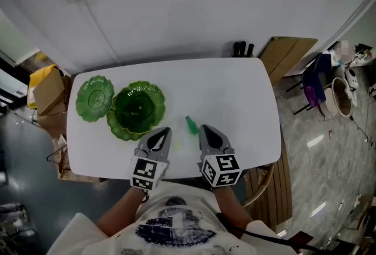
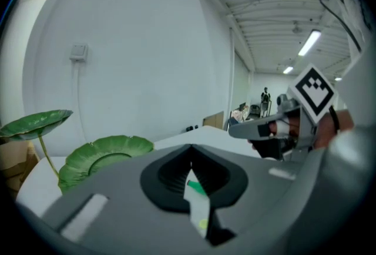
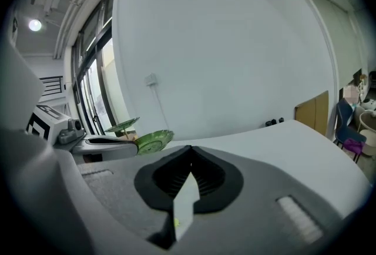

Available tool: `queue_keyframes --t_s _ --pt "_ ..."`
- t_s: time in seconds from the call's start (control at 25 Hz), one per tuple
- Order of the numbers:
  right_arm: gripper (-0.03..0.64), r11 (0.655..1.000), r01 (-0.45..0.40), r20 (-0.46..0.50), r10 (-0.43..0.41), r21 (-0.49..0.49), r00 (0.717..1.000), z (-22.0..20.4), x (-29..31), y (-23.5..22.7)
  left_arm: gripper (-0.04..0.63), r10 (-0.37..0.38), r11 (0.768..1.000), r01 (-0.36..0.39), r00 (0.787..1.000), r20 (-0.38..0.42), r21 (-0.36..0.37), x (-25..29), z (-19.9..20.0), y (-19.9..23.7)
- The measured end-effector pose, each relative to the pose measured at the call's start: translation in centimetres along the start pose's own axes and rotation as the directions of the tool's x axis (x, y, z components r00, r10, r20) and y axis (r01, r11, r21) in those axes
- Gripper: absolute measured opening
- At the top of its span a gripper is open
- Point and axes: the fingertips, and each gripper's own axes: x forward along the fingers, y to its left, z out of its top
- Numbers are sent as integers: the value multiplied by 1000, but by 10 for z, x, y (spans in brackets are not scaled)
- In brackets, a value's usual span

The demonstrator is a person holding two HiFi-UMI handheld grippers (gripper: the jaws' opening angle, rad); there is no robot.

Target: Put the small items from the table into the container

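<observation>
A white table (image 1: 235, 101) carries a deep green leaf-shaped bowl (image 1: 139, 108) with a flatter green leaf dish (image 1: 94, 97) at its left. A small green item (image 1: 191, 125) lies on the table between my two grippers. My left gripper (image 1: 163, 131) is shut and empty, just right of the bowl's near rim. My right gripper (image 1: 205, 128) is shut and empty too, just right of the green item. In the left gripper view the green item (image 2: 197, 188) and a tiny yellow-green speck (image 2: 204, 224) show through the slit below the jaws (image 2: 191, 148); the bowl (image 2: 106, 157) sits left. The right gripper (image 3: 190, 149) faces the far wall.
Dark objects (image 1: 242, 48) stand at the table's far edge against the wall. Cardboard boxes (image 1: 47, 92) sit left of the table, a leaning board (image 1: 288, 54) and a chair (image 1: 314, 83) to its right. A wooden seat (image 1: 264, 180) is by the near right corner.
</observation>
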Motion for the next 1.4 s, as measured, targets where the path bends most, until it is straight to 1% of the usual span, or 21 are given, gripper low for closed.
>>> queue_keyframes --t_s 0.2,0.44,0.64,0.68,0.72,0.88,1.04,1.16,1.32,1.4 --pt "0 999 36 -32 -37 -4 999 -16 8 -18 -9 -41 999 41 999 -12 -2 21 -11 -4" --pt "2 999 43 -77 -43 -12 996 -30 20 -27 -9 -56 998 55 998 -38 -22 38 -26 0" --pt "3 999 40 -139 -42 -22 989 -46 34 -33 -11 -72 997 70 995 -64 -44 50 -38 -1" --pt "20 999 34 -153 -36 -19 987 -51 37 -34 -9 -76 996 73 995 -71 -49 53 -41 -2" --pt "55 1000 26 -169 -29 -17 985 -55 40 -34 -9 -80 996 76 994 -77 -54 55 -45 -2" --pt "61 1000 13 -214 -18 -28 977 -70 48 -35 -9 -90 994 83 991 -101 -74 62 -58 -4" --pt "110 1000 5 -247 -12 -29 969 -82 56 -37 -9 -98 992 86 986 -133 -94 69 -74 -4" --pt "123 1000 3 -269 -11 -27 963 -91 63 -39 -9 -98 991 82 983 -153 -107 74 -84 0" --pt "197 1000 -5 -299 2 -11 954 -102 72 -40 -9 -99 990 79 980 -171 -121 81 -93 4" --pt "210 1000 -6 -310 5 -5 951 -107 78 -42 -9 -102 989 80 978 -181 -126 85 -99 6"
